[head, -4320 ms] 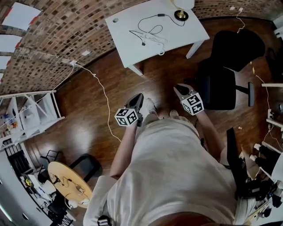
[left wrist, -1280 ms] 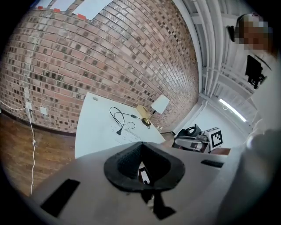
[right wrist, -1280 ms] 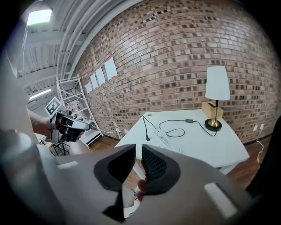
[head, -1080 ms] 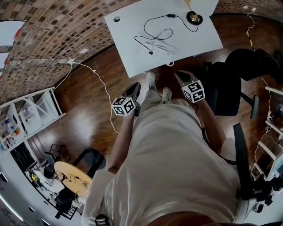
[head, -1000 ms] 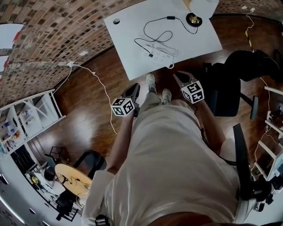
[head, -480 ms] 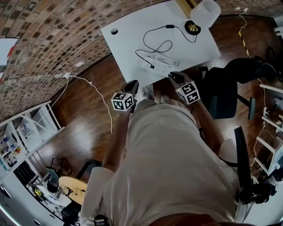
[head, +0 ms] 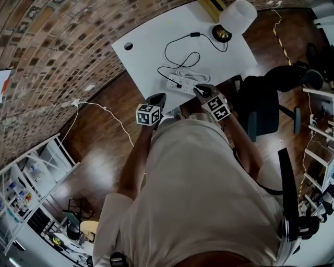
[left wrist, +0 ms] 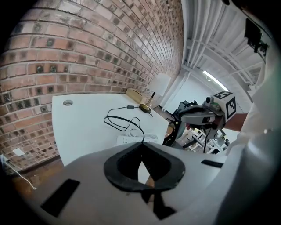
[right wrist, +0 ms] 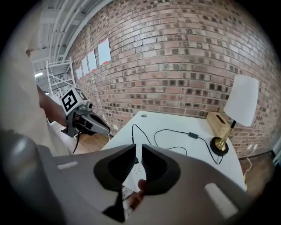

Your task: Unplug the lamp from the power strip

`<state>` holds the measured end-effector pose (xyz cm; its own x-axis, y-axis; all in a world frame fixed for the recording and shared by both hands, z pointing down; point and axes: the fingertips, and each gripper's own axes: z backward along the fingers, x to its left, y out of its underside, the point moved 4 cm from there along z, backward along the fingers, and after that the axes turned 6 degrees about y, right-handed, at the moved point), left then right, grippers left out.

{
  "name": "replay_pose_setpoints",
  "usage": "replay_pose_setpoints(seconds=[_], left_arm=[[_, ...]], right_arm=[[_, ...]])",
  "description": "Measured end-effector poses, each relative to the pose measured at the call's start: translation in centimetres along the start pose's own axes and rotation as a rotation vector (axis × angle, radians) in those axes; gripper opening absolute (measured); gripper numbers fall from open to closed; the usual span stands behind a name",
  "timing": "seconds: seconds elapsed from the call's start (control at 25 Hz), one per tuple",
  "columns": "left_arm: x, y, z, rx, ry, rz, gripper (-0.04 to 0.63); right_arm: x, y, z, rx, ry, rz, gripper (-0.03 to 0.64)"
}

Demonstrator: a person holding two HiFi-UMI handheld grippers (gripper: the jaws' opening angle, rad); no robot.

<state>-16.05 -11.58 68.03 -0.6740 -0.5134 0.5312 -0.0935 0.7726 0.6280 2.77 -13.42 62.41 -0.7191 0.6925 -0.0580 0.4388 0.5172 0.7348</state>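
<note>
As right gripper [head: 198,90] hovers — power strip [head: 183,83] (white) lies just ahead.

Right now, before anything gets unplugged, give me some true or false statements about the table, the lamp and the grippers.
The black lamp plug sits in the white power strip: true.
The lamp with the white shade lies tipped over: false, it stands upright on its brass base.
The right gripper has its fingers clamped on the plug: false, nothing is between them.
A black office chair stands beside the white table: true.
The power strip lies on that chair: false, it lies on the table.
</note>
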Motion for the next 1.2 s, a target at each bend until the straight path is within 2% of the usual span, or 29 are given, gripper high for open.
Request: replay_pose_setpoints(seconds=[0.16,0.32,0.44,0.68,1.2], left_arm=[[1.1,0.3,-2.0,0.078,0.061,-0.004,0.005],[2.3,0.2,-3.6,0.128,0.099,-0.047,0.005],[3.0,0.4,-4.8,0.158,0.11,-0.064,0.005],[5.0,1.5,-6.8,0.227,0.099,-0.032,0.005],[5.2,3.0,-11.8,0.413,0.064,-0.226,0.005]], right_arm=[[0.7,0.5,-1.7,0.09,0.007,0.083,0.046],[1.7,0.8,-3.7,0.174,-0.018,0.17,0.058],[2.3,0.8,-4.9,0.201,-0.045,0.204,0.075],[2.7,1.4,-7.7,0.272,-0.099,0.239,0.087],[3.7,4.5,-13.1,0.417,-0.251,0.453,0.087]])
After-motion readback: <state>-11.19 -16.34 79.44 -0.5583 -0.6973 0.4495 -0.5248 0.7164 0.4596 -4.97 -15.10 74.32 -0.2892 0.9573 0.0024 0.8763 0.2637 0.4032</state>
